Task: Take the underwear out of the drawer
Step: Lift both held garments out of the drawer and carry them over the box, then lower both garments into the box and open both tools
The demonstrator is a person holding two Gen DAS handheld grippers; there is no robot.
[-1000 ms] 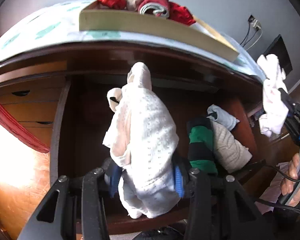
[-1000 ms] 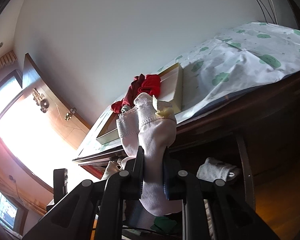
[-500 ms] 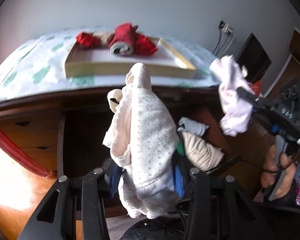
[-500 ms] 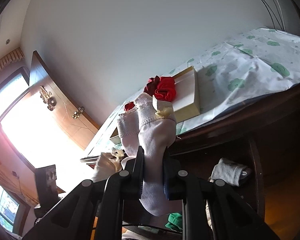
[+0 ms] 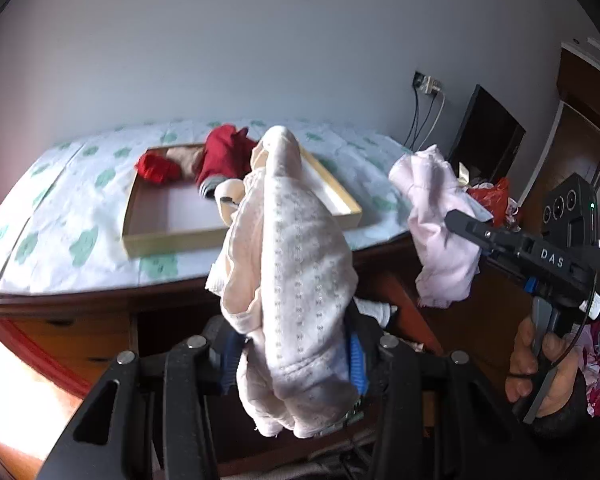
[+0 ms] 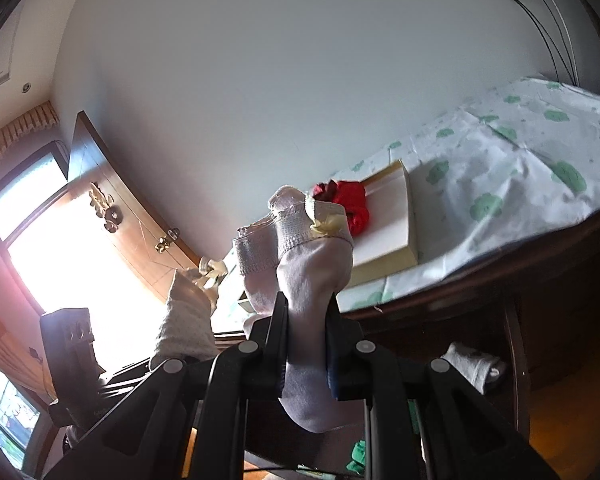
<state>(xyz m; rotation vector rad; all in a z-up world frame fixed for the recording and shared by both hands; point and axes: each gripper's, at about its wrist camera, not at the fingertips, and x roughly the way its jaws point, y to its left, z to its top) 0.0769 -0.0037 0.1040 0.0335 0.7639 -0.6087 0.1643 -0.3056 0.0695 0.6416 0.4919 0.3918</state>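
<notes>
Jaws grip garments above the cloth-covered dresser [image 5: 80,216].

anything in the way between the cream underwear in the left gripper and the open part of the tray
Nothing visible does. The left gripper holds the cream underwear above the dresser edge; the tray lies just beyond, its near half bare, red clothes at its far end.

Left claw [image 5: 292,356] clamps cream underwear [image 5: 288,264]; shallow tray [image 5: 172,236] beyond.
</notes>
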